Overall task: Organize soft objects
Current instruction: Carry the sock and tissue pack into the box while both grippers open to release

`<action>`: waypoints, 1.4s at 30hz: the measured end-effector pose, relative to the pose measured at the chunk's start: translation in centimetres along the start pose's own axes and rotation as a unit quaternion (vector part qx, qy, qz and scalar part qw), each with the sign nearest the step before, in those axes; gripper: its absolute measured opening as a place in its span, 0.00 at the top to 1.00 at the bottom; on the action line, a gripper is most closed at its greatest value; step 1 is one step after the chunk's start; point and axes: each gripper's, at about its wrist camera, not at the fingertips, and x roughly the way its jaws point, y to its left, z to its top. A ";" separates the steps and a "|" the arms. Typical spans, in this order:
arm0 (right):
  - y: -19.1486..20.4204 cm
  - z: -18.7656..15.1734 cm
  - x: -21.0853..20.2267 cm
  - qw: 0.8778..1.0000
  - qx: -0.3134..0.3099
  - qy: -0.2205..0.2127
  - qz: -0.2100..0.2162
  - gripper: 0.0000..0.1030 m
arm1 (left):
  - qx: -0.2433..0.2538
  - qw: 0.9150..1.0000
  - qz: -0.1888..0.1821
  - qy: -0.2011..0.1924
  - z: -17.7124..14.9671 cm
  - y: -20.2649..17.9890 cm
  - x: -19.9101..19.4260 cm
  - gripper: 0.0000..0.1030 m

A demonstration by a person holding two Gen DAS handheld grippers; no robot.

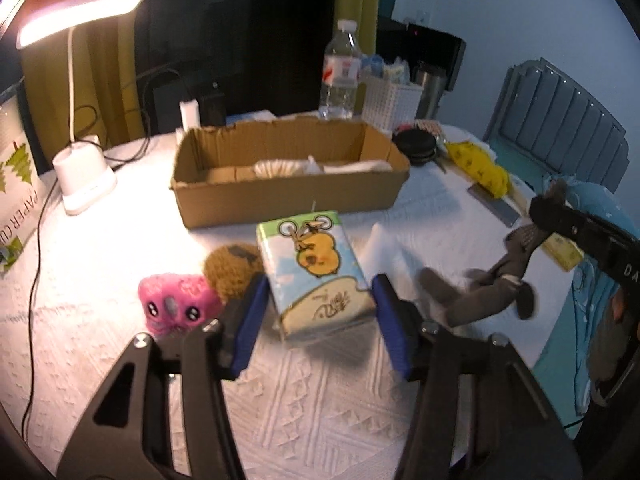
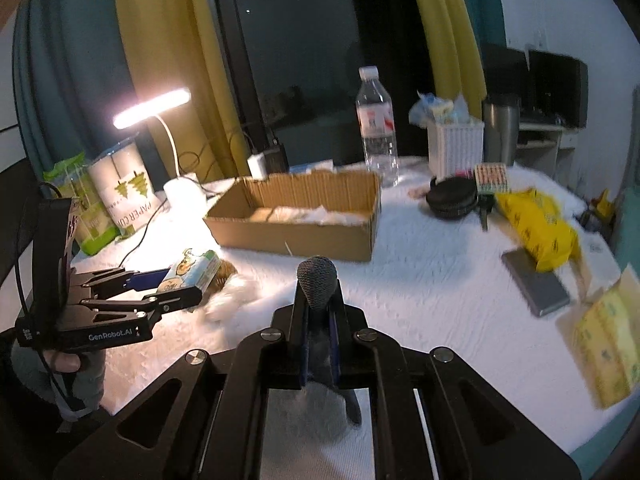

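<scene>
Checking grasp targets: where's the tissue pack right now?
The tissue pack sits clamped in the left gripper, in front of the cardboard box, with the brown plush just to its left in the left wrist view.

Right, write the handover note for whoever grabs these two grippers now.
Left gripper: shut on the green-and-blue tissue pack with a yellow cartoon, lifted just off the white tablecloth.
Right gripper: shut on the grey knitted plush toy, which dangles in the air.
Brown cardboard box: open, behind the pack, with something white and soft already inside.
Pink plush with black eyes and brown fuzzy plush: on the cloth beside the left fingers, not boxed.
Left to do, most likely: put both held items in the box, then the pink and brown toys.
</scene>
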 end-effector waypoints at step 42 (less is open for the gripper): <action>2.4 12.2 6.3 0.996 -0.081 -0.042 0.011 0.91 | 0.006 0.997 0.016 -0.082 9.4 6.3 0.3 0.47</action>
